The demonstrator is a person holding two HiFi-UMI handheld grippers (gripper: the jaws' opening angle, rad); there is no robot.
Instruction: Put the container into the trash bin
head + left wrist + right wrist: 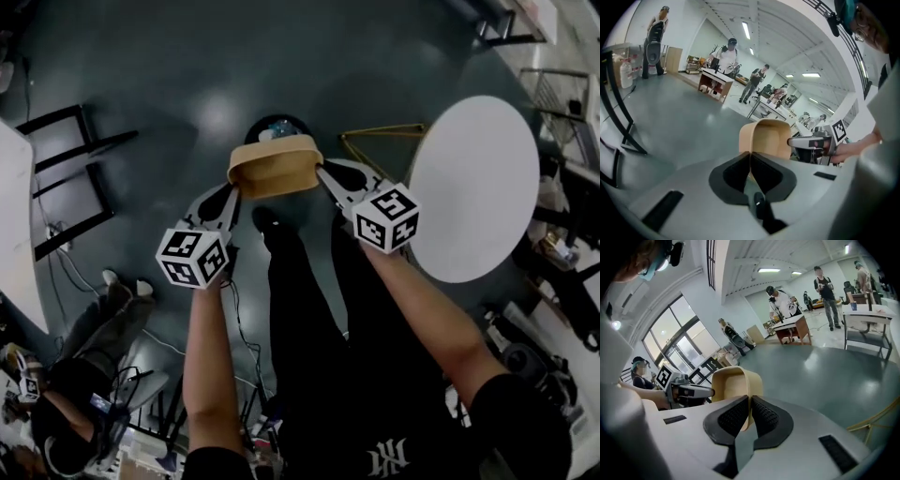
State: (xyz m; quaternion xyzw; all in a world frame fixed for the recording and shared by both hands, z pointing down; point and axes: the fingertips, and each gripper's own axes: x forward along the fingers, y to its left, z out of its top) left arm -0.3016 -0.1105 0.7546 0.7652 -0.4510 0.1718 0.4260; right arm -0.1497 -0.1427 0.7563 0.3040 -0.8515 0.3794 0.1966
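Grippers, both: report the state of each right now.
The left gripper is closed, pinching one side wall of the container.
The right gripper is closed, pinching the container's opposite side wall.

left gripper (232,190): white, marker cube (194,258) | right gripper (322,172): same | trousers (309,319): black

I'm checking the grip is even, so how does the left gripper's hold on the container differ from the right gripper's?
The left gripper pinches the container at its left end wall, the right gripper at its right end wall. In the head view, the left gripper's marker cube sits lower than the right gripper's marker cube. Both have jaws shut on the thin wall.
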